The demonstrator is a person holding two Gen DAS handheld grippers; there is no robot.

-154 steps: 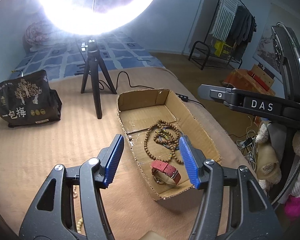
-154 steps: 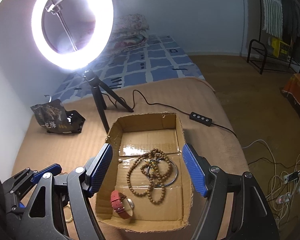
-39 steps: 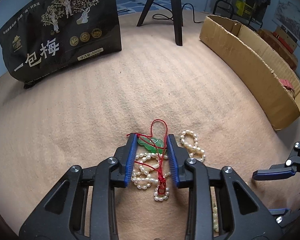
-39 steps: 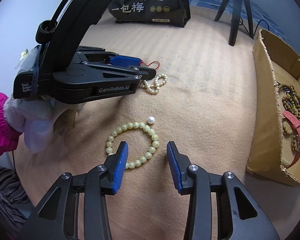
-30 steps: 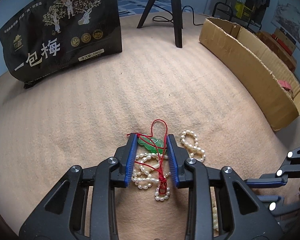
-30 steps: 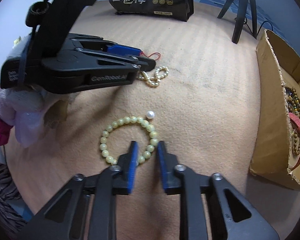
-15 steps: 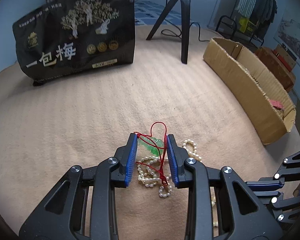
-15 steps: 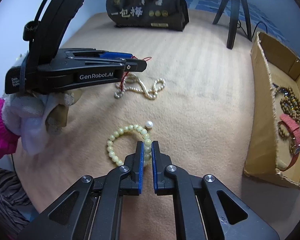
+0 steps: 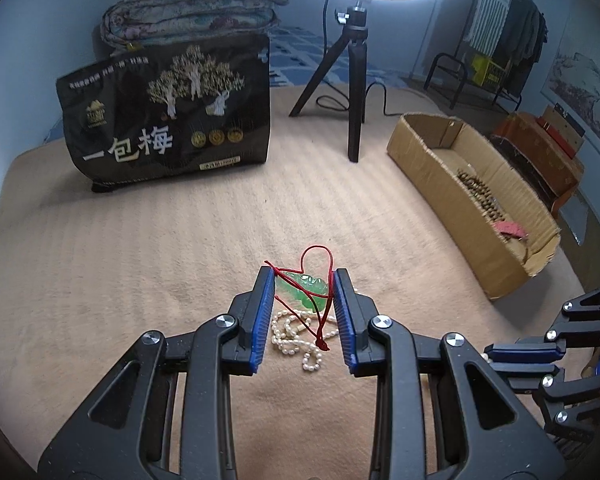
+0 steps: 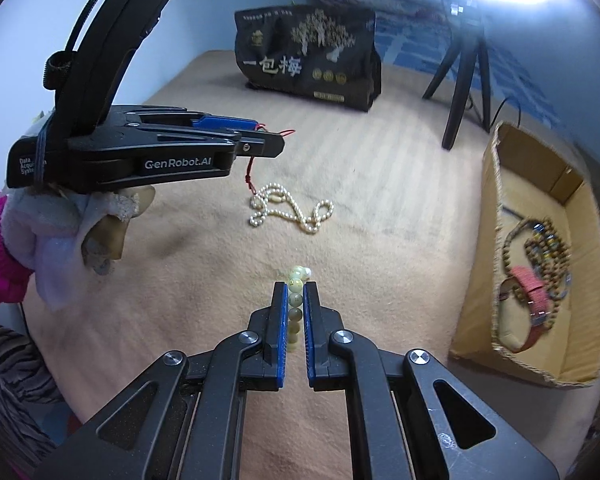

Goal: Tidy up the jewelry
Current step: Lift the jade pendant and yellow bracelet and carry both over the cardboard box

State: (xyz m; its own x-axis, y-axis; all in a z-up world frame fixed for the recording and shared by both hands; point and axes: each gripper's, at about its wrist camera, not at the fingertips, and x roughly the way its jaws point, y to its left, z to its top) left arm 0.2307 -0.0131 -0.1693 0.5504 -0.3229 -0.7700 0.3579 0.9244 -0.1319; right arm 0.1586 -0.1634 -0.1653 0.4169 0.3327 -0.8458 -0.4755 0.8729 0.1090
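My left gripper (image 9: 302, 276) is shut on a green jade pendant (image 9: 305, 287) with a red cord (image 9: 318, 258), lifted above the tan blanket. It also shows in the right wrist view (image 10: 260, 140). A white pearl necklace (image 10: 290, 208) lies on the blanket below it. My right gripper (image 10: 295, 290) is shut on a pale yellow bead bracelet (image 10: 295, 298), raised off the blanket. The cardboard box (image 10: 496, 216) at right holds wooden bead strands (image 10: 544, 248) and a red-strap watch (image 10: 530, 292).
A black snack bag (image 9: 168, 116) stands at the back left. A ring light on a black tripod (image 9: 354, 80) stands behind the box, its cable trailing back. A folded quilt (image 9: 192, 12) lies behind the bag. A clothes rack (image 9: 496, 40) stands far right.
My left gripper has lifted the jade pendant off the pearl necklace. My right gripper closed on the yellow bracelet and raised it from the blanket.
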